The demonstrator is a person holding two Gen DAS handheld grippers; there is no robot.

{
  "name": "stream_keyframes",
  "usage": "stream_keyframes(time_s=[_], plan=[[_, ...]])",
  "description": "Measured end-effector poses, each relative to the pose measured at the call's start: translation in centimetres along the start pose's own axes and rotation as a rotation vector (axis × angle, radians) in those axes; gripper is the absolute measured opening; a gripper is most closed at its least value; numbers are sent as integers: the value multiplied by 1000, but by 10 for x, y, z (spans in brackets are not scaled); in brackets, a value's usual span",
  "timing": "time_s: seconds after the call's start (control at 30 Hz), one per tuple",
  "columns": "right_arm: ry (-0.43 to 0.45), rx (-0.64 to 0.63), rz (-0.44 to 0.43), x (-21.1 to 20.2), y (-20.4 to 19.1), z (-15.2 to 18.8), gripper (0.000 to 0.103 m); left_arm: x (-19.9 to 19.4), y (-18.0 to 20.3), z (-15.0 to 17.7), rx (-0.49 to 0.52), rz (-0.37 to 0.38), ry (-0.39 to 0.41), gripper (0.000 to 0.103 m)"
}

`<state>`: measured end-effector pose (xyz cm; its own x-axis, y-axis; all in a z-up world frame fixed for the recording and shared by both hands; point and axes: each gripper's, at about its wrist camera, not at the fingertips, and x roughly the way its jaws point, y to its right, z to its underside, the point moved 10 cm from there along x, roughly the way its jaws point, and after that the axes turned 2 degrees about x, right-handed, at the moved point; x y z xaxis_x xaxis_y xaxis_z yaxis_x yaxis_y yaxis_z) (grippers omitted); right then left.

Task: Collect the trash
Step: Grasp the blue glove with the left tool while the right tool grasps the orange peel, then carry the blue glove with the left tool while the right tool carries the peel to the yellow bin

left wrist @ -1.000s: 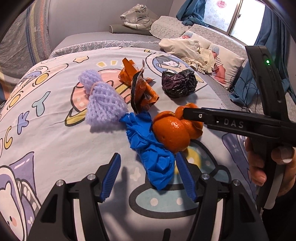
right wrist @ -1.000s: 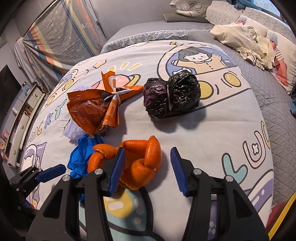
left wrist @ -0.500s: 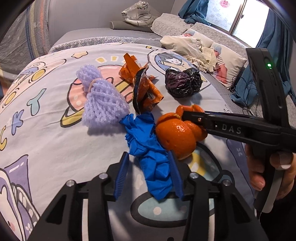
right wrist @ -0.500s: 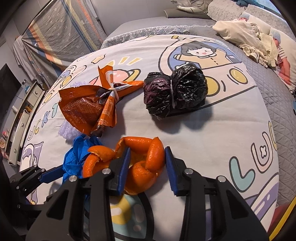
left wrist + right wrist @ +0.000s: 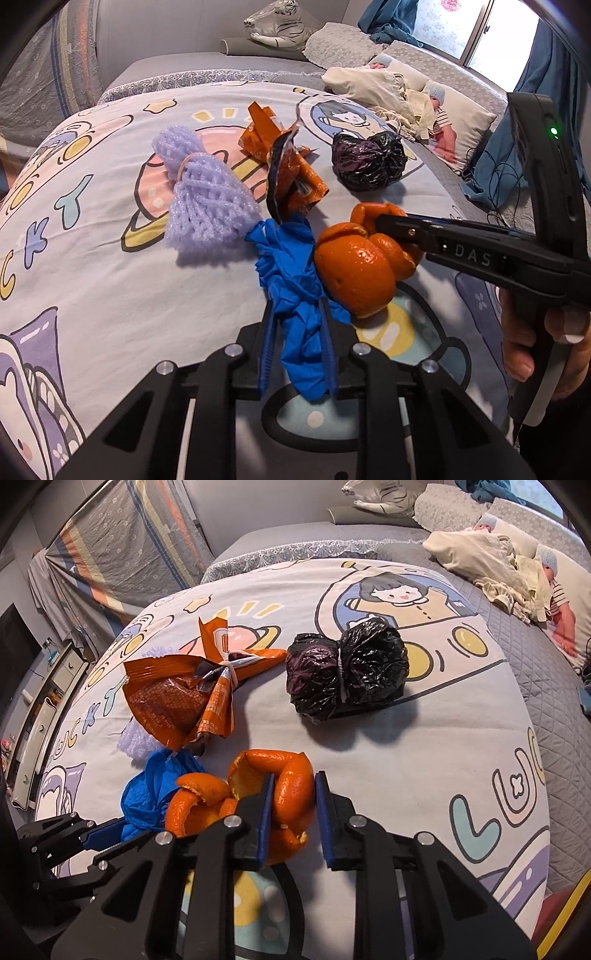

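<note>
Trash lies on a cartoon-print bedsheet (image 5: 92,280). My left gripper (image 5: 298,339) is shut on a crumpled blue glove (image 5: 295,280), which also shows in the right wrist view (image 5: 147,797). My right gripper (image 5: 291,805) is shut on an orange peel (image 5: 291,794), seen from the side in the left wrist view (image 5: 354,269). Beyond them lie a crumpled orange wrapper (image 5: 288,173) (image 5: 177,698), a tied black plastic bag (image 5: 367,160) (image 5: 347,672) and a purple foam net (image 5: 203,195).
Pillows, a rumpled cream cloth (image 5: 376,88) and a plush tiger (image 5: 277,18) lie at the head of the bed. A striped curtain (image 5: 122,550) hangs at the left. A hand (image 5: 539,339) holds the right gripper's handle.
Both grippers have closed: the left on the blue glove, the right on the orange peel. Both moved slightly forward onto their items.
</note>
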<state>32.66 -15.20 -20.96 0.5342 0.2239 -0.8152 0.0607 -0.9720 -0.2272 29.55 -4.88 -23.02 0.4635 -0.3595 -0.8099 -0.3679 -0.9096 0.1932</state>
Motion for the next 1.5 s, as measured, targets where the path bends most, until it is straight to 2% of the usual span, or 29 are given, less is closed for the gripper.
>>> stream_keyframes(time_s=[0.93,1.5], plan=[[98,10,-14,-53,10,3,17,-39,7,4,21,-21,58,19],[143,33,-11,-97,33,23,17,-63,44,2,75,2,104,19]])
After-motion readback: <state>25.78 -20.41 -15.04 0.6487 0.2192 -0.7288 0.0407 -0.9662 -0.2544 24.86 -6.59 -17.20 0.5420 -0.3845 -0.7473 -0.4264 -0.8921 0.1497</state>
